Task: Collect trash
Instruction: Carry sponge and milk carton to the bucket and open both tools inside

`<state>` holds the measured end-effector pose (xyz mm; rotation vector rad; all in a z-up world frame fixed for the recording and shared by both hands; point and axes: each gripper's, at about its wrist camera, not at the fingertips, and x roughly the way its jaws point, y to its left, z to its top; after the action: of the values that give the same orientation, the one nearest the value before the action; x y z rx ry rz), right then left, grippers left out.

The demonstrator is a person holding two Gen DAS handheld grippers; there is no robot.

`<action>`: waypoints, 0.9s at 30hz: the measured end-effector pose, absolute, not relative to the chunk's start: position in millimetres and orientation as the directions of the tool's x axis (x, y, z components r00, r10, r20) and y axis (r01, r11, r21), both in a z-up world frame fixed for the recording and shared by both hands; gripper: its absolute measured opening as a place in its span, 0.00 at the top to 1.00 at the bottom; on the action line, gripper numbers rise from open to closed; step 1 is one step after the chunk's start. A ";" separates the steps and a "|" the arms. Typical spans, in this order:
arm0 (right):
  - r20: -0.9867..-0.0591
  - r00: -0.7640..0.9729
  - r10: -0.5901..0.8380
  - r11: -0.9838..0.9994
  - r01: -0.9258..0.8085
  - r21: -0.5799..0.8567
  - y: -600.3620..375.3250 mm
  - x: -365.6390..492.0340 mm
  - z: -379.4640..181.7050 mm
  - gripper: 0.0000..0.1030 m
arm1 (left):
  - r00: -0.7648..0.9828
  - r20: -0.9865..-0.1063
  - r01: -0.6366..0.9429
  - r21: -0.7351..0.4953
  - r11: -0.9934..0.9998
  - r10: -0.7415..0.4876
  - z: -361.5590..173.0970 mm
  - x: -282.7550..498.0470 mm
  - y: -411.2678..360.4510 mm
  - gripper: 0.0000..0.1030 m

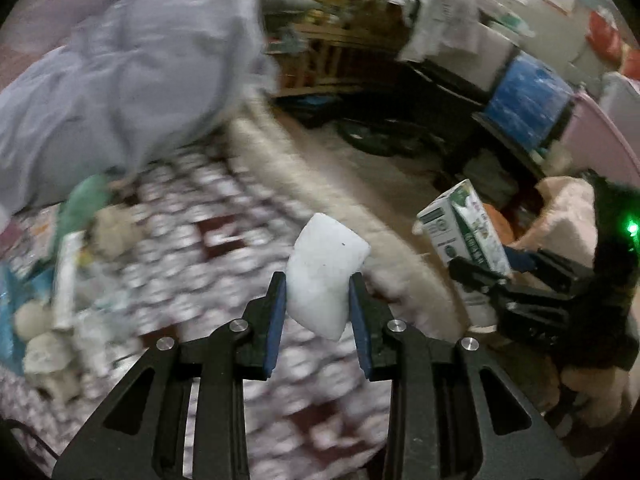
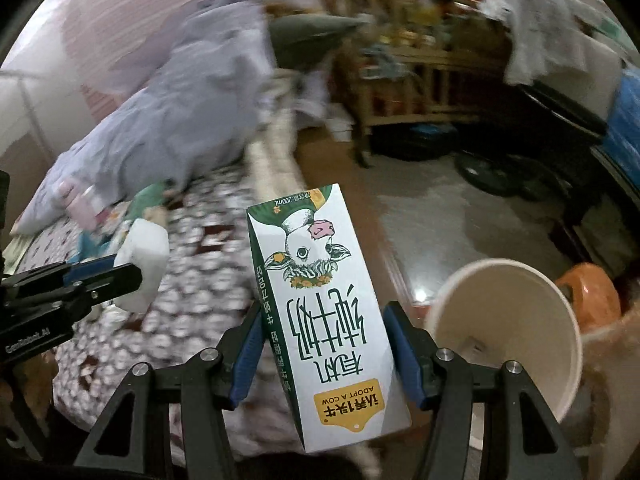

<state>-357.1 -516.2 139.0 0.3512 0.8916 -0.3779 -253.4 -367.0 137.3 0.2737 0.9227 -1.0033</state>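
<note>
Left tool: clenched on white crumpled wad, held above the patterned bedspread. Right tool: grasping upside-down milk carton. White paper cup just right of carton; grey bedding far left.

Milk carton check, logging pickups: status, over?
Right gripper shut on milk carton. Left gripper shut on white foam chunk. Open paper cup beside carton; path clear.
</note>
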 end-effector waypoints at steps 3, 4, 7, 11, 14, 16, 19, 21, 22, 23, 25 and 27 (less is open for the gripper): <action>-0.820 0.534 -0.207 0.839 0.528 0.133 -548.1 -379.7 128.7 0.44 | 0.157 -0.770 0.839 -0.227 0.495 -0.618 133.7 -270.1 -399.6 0.73; -0.823 0.526 -0.215 0.831 0.542 0.129 -554.7 -385.1 126.4 0.45 | 0.140 -0.770 0.846 -0.234 0.479 -0.623 132.1 -275.6 -412.3 0.73; -0.832 0.494 -0.252 0.802 0.588 0.106 -575.2 -403.3 119.0 0.45 | 0.086 -0.776 0.858 -0.261 0.443 -0.624 125.7 -289.6 -444.8 0.73; -0.847 0.452 -0.279 0.757 0.646 0.096 -604.3 -426.7 107.4 0.44 | 0.023 -0.783 0.866 -0.295 0.405 -0.622 118.1 -302.3 -477.2 0.72; -0.857 0.428 -0.287 0.730 0.677 0.093 -621.7 -438.0 99.5 0.44 | -0.008 -0.786 0.877 -0.303 0.374 -0.618 113.6 -313.4 -500.3 0.70; -0.865 0.408 -0.293 0.709 0.699 0.090 -633.7 -442.6 93.7 0.44 | -0.039 -0.791 0.878 -0.319 0.358 -0.610 109.7 -318.6 -516.9 0.67; -0.871 0.392 -0.296 0.683 0.725 0.094 -647.6 -448.2 87.8 0.45 | -0.073 -0.785 0.867 -0.355 0.349 -0.615 105.3 -321.1 -531.1 0.62; -0.872 0.389 -0.298 0.662 0.742 0.105 -654.5 -453.9 85.4 0.44 | -0.089 -0.780 0.862 -0.372 0.344 -0.620 102.7 -322.3 -538.1 0.57; -0.874 0.387 -0.294 0.651 0.751 0.113 -658.6 -455.7 83.8 0.44 | -0.098 -0.777 0.861 -0.379 0.339 -0.621 101.4 -322.7 -542.6 0.53; -0.876 0.383 -0.294 0.643 0.757 0.115 -660.0 -456.4 81.9 0.44 | -0.106 -0.775 0.860 -0.386 0.334 -0.623 99.9 -323.1 -544.7 0.46; -0.877 0.372 -0.304 0.630 0.769 0.109 -665.4 -458.3 79.5 0.40 | -0.123 -0.768 0.853 -0.406 0.329 -0.629 98.5 -322.5 -547.9 0.39; -0.869 0.380 -0.316 0.622 0.775 0.113 -665.3 -458.7 80.5 0.23 | -0.125 -0.762 0.847 -0.415 0.331 -0.635 97.8 -321.6 -546.2 0.38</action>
<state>-458.7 -665.3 80.5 0.5665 0.9397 -0.7454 -321.6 -546.2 97.8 0.2459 1.1117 -1.2895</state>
